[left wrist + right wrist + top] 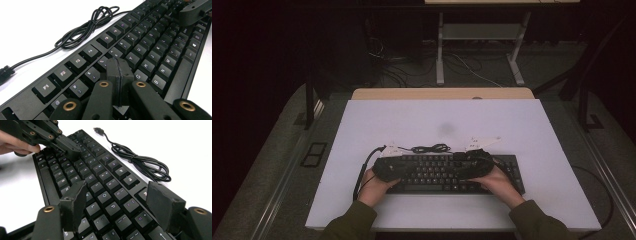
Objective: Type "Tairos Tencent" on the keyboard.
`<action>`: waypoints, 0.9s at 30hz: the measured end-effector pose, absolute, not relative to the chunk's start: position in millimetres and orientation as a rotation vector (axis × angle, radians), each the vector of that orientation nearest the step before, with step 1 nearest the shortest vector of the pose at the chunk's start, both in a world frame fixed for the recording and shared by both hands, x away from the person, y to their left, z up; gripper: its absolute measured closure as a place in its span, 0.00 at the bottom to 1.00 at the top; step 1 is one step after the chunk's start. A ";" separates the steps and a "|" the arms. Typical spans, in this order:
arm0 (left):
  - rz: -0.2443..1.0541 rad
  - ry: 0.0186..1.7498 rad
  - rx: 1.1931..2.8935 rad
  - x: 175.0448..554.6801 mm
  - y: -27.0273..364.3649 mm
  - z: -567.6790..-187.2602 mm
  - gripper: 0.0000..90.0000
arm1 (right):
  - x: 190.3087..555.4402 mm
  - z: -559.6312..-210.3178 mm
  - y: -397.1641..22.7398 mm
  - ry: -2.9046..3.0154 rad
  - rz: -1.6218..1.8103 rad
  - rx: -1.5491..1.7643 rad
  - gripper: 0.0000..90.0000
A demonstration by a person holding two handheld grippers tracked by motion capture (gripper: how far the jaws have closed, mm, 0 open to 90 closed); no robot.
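While the person leans in from the near edge, a black keyboard lies flat on the white surface, close to that edge and a little right of the middle. Its long axis runs left to right across the surface, parallel to the near edge, with the function-key row on the far side and the space bar toward the person. Its cable lies in a loose bundle on the surface just beyond the far edge of the keyboard, apart from the keys, and the plug end rests on the white.

The left gripper hovers over the left part of the keyboard, its fingers pressed together with nothing between them, above the keys near the G key. The right gripper hangs over the right part of the letter keys, near O and P, its fingers spread apart with only keys showing in the gap. Whether either gripper touches the keys I cannot tell.
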State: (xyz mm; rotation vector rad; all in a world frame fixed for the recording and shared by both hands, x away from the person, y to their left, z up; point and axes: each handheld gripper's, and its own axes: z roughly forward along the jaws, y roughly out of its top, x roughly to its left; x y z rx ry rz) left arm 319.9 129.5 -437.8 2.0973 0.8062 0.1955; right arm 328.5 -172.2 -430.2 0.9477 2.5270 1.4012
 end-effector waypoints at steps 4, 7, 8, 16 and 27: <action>0.193 0.812 2.113 320.1 128.5 -439.3 0.99 | 328.6 -430.3 -172.2 2.527 1.401 0.949 0.36; 0.188 0.811 2.120 320.8 128.7 -438.9 0.99 | 328.6 -430.4 -172.1 2.527 1.400 0.949 0.36; 0.189 0.816 2.112 320.5 128.1 -439.2 0.99 | 328.5 -430.3 -172.1 2.526 1.400 0.948 0.36; 0.187 0.824 2.111 320.3 127.6 -438.7 0.99 | 328.5 -430.3 -172.1 2.525 1.400 0.949 0.36; 0.205 0.816 2.093 318.4 129.6 -433.3 0.99 | 328.6 -429.9 -172.5 2.524 1.402 0.940 0.36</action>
